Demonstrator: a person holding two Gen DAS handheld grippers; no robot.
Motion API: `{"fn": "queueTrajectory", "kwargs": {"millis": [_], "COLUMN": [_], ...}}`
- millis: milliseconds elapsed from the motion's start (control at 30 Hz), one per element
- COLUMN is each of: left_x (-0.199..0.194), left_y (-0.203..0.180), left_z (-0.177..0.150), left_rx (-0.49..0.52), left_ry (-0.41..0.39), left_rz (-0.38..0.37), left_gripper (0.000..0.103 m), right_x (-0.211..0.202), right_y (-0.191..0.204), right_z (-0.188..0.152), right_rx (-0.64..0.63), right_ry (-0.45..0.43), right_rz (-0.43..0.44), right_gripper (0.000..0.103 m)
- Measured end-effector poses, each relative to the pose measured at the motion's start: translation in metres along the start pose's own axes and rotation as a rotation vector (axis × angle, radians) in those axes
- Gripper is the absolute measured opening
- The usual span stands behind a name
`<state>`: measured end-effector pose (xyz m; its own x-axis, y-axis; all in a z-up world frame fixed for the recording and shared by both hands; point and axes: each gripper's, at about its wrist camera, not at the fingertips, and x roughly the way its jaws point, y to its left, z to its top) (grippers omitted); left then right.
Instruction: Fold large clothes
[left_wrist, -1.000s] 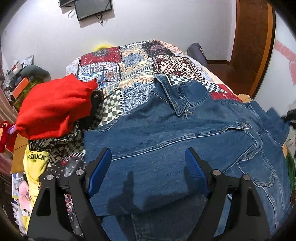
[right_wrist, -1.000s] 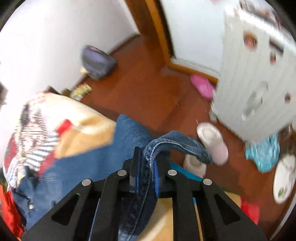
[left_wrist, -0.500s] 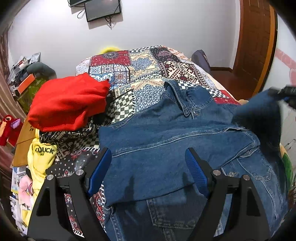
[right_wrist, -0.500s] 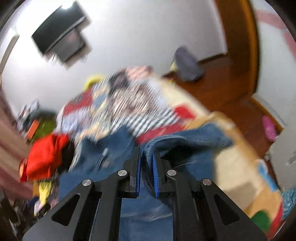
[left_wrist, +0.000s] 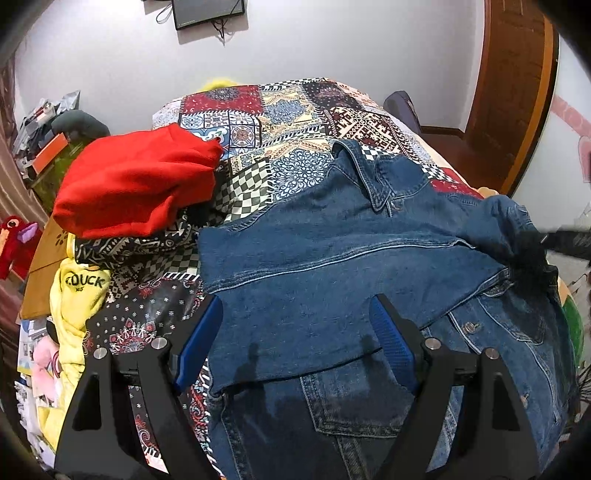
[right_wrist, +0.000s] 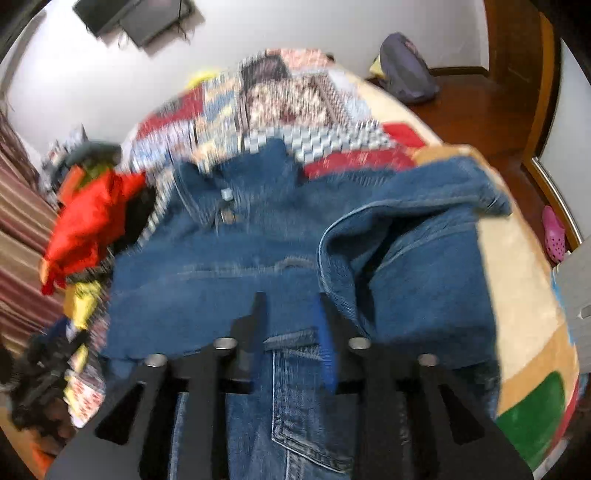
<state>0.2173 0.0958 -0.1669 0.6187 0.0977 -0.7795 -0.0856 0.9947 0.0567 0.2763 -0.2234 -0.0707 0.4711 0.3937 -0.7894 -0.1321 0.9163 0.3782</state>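
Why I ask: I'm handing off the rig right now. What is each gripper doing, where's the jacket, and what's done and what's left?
Left gripper: open, hovering over the denim jacket, holding nothing.
Right gripper: jaws apart with nothing between them, though the view is blurred.
The jacket lies front up on the patchwork bed, collar toward the wall.
Done: one side is folded flat across the chest. The right sleeve is brought inward but lies bunched.
Left, probably: flatten that sleeve, then fold the hem up toward the collar.
The red garment sits beside the jacket, apart from it.
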Motion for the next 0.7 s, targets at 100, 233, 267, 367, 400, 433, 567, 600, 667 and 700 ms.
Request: {"fn": "queueTrajectory", "kwargs": {"millis": [100, 233, 267, 367, 400, 433, 567, 600, 667, 700], "left_x": [0.003, 0.008, 0.009, 0.013, 0.014, 0.016, 0.021, 0.023, 0.028, 0.03], "left_y": [-0.002, -0.007, -0.008, -0.01, -0.01, -0.01, -0.008, -0.006, -0.003, -0.002], "left_z": [0.001, 0.004, 0.005, 0.007, 0.008, 0.008, 0.009, 0.009, 0.01, 0.01], "left_rx": [-0.007, -0.011, -0.009, -0.004, -0.004, -0.005, -0.018, -0.023, -0.035, -0.042], "left_ry": [0.003, 0.011, 0.013, 0.017, 0.019, 0.02, 0.029, 0.033, 0.043, 0.048], "left_rz": [-0.009, -0.022, -0.023, -0.023, -0.024, -0.024, -0.021, -0.02, -0.017, -0.015], "left_gripper": [0.081, 0.081, 0.081, 0.081, 0.081, 0.081, 0.081, 0.081, 0.081, 0.081], "right_x": [-0.019, -0.023, -0.02, 0.0, 0.009, 0.018, 0.051, 0.057, 0.074, 0.076], "right_y": [-0.016, -0.058, -0.068, -0.097, -0.104, -0.113, -0.135, -0.138, -0.143, -0.144], "right_z": [0.017, 0.039, 0.042, 0.049, 0.051, 0.051, 0.053, 0.054, 0.056, 0.057], "right_rx": [0.053, 0.192, 0.229, 0.347, 0.379, 0.416, 0.515, 0.532, 0.562, 0.561], "right_ry": [-0.112, -0.141, -0.136, -0.101, -0.085, -0.063, -0.002, 0.012, 0.035, 0.035], "right_rz": [-0.077, -0.086, -0.085, -0.097, -0.1, -0.108, -0.084, -0.076, -0.081, -0.08], "right_gripper": [0.069, 0.069, 0.069, 0.069, 0.069, 0.069, 0.069, 0.069, 0.069, 0.068]}}
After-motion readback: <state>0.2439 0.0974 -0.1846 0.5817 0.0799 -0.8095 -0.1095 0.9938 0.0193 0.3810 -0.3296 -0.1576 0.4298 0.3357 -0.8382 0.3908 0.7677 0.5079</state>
